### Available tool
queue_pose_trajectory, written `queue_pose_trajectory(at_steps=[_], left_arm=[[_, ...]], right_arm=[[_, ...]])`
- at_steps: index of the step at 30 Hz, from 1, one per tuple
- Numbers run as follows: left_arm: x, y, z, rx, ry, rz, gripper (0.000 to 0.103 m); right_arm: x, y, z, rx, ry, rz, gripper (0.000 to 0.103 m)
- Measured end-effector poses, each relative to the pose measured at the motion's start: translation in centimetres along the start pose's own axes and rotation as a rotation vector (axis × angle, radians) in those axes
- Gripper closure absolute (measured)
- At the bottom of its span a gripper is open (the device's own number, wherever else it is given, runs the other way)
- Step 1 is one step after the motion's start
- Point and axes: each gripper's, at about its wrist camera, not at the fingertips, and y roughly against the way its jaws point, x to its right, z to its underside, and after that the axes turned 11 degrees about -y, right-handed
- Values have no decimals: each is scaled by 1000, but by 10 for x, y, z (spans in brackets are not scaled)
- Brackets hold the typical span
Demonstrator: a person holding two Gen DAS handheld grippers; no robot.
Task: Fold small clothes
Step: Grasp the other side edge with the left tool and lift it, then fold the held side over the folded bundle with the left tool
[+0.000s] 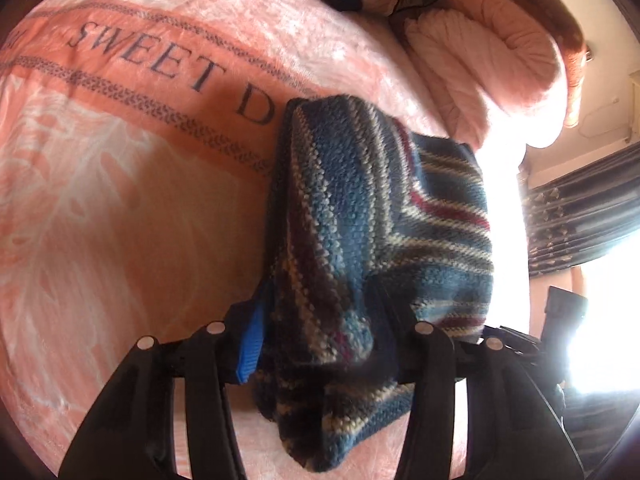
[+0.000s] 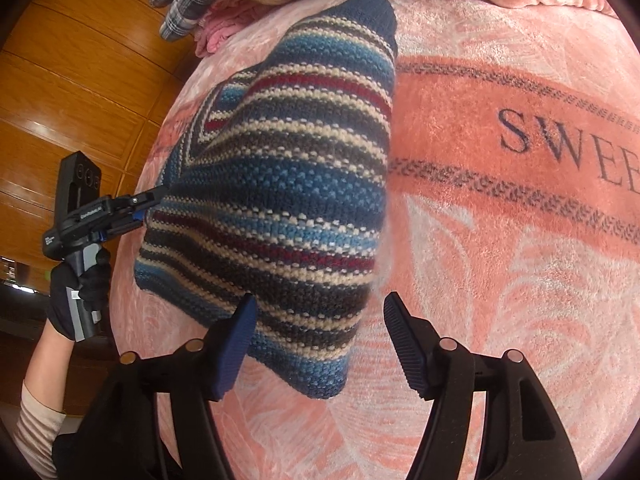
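- Knitted wool in blue, cream, grey and dark red stripes makes up the small garment (image 2: 280, 184), which hangs folded over itself above a pink plush blanket (image 2: 500, 280) printed with the letters "SWEE".
- Left gripper (image 1: 320, 344) has its 2 fingers pressed together on a bunched part of the knit; a blue pad (image 1: 250, 344) shows against the fabric on 1 side, and the cloth drapes down past the fingers.
- From the right wrist view, that left gripper (image 2: 150, 210) pinches the garment's left edge near the blanket's left edge, held by a hand in a black glove (image 2: 80, 280) with a striped sleeve (image 2: 36, 432) below it.
- Right gripper (image 2: 320, 344) is spread wide, its 2 dark ribbed pads (image 2: 404, 344) apart; the lower corner of the knit hangs between them, close to the left pad, but whether it touches is unclear.
- Pink quilted bedding (image 1: 480, 60) is piled at the blanket's far edge.
- Wooden panelling (image 2: 80, 80) stands past the blanket's left edge.
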Motion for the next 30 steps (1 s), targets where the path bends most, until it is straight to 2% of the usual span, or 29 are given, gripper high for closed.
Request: queue_pose_trajectory(at_steps=[2, 4, 6, 8, 10, 12, 14, 16, 19, 21, 24, 26, 30], left_arm=[[8, 4, -5, 37, -31, -17, 86], [11, 12, -10, 72, -63, -50, 89], [-1, 12, -12, 80, -33, -74, 92], [-15, 3, -4, 50, 11, -31, 91], [-18, 4, 1, 65, 19, 0, 89], [-18, 11, 1, 67, 35, 66, 82], [-15, 23, 0, 98, 18, 80, 61], [-14, 32, -1, 125, -5, 70, 25], [-21, 31, -1, 123, 11, 98, 24], [-24, 21, -1, 87, 35, 125, 23], [-20, 1, 1, 30, -2, 106, 23], [-16, -14, 1, -2, -19, 118, 24], [-10, -38, -1, -41, -54, 131, 24]], right_arm=[[-3, -4, 1, 0, 17, 16, 37], [-6, -7, 2, 4, 33, 22, 37], [-8, -12, 3, 1, 35, 17, 37], [-6, -16, 4, -7, 31, 12, 37], [-5, -19, 4, -13, 32, 19, 37], [-5, -20, 3, -14, 26, 12, 37], [-4, -15, 2, -4, 22, -3, 37], [-3, -8, 1, 8, 19, -15, 37], [-1, 1, -4, 22, 1, -43, 35], [2, 4, -11, 29, -24, -68, 33], [5, 6, -22, 37, -63, -115, 31], [4, 3, -30, 40, -82, -130, 25], [3, -6, -48, 43, -108, -176, 23]])
